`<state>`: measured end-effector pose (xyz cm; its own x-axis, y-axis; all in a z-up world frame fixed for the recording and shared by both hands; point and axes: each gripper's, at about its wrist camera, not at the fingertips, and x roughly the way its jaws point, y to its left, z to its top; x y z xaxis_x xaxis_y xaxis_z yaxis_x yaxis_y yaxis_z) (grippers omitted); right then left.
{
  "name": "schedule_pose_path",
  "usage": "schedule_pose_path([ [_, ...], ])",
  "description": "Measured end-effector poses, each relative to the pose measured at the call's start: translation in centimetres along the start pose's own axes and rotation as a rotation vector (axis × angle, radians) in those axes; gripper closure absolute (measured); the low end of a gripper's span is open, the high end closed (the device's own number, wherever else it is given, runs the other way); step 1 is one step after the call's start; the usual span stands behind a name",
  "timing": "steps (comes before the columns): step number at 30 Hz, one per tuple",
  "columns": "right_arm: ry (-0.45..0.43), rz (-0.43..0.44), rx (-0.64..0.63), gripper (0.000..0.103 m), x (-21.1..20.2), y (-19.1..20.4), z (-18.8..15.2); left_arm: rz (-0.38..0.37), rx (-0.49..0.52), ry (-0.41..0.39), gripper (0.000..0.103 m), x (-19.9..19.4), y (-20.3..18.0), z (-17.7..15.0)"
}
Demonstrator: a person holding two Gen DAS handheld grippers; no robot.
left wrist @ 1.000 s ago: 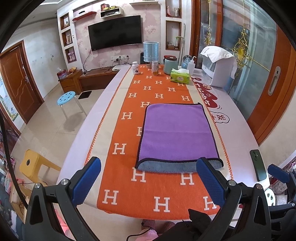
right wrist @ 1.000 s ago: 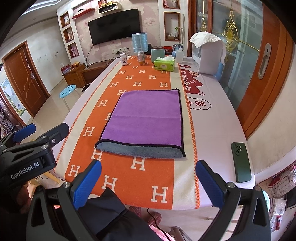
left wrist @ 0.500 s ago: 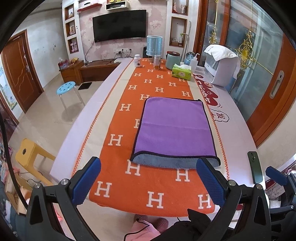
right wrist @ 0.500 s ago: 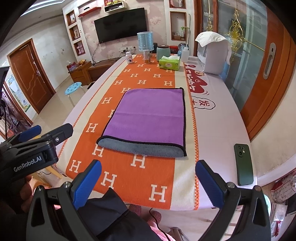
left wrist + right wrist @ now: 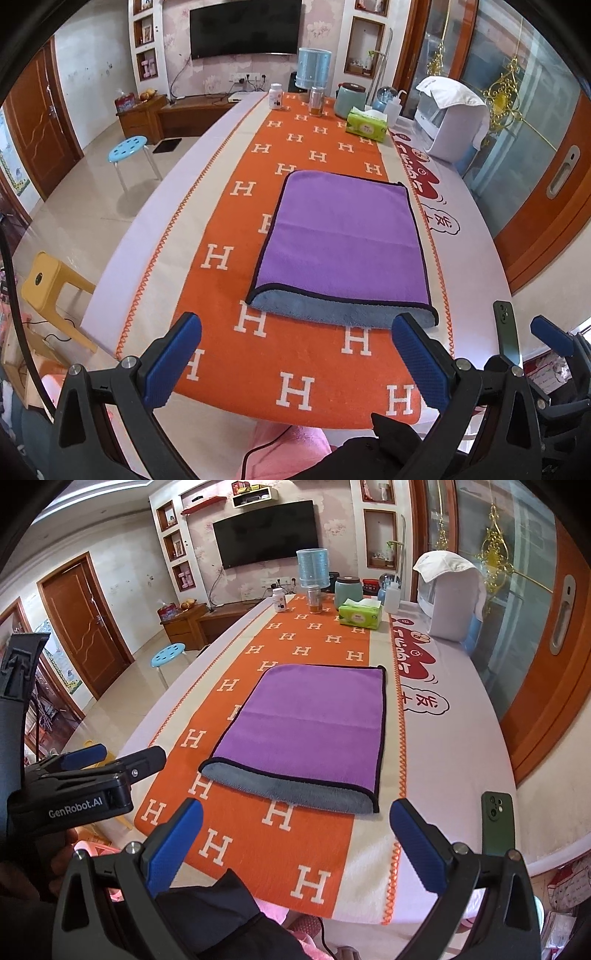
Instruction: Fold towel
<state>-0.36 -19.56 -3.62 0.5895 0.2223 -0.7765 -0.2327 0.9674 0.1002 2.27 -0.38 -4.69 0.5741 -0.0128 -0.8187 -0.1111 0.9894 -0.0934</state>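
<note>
A: Where does the towel (image 5: 343,240) lie from the fingers?

B: Straight ahead of both grippers and well apart from them, flat on the orange runner (image 5: 295,369) on the tabletop (image 5: 454,746). It looks folded once already: purple face up, a grey layer showing along the near edge. Its long axis runs away from the person, toward the far end.

A: And the grippers?

B: The left gripper (image 5: 295,363) has its fingers spread wide, holding nothing. The right gripper (image 5: 295,843) likewise: blue fingers splayed and empty. Both hang at the near edge of the tabletop, above the runner, not touching the cloth.

A: Which one is nearer?

B: Hard to separate them. In the left wrist view the towel's near right corner sits just beyond the right-hand finger; in the right wrist view the towel lies centred between the fingers. I'd judge each gripper suits its own near corner, the left for the left corner and the right for the right.

A: Anything in the way?

B: Not between fingers and towel; only bare runner. A green phone (image 5: 498,823) lies to the right, near the tabletop's edge, close to the right gripper's path if it swings wide. The tissue box (image 5: 360,614), jars and bottles stand at the far end, well beyond the towel, so carrying the near edge forward should stay short of them.
</note>
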Motion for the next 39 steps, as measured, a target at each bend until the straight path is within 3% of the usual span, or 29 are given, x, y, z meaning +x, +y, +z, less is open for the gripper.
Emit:
schedule_pose_path([
  [17,0.003,-0.037,-0.053,0.019,6.6,-3.1,0.3,-0.029,0.126,0.117,0.001,8.6,0.9,3.6],
  [39,0.155,-0.064,-0.11,0.041,15.7,-6.0,-2.5,-0.088,0.287,0.255,0.004,19.7,1.9,3.7],
])
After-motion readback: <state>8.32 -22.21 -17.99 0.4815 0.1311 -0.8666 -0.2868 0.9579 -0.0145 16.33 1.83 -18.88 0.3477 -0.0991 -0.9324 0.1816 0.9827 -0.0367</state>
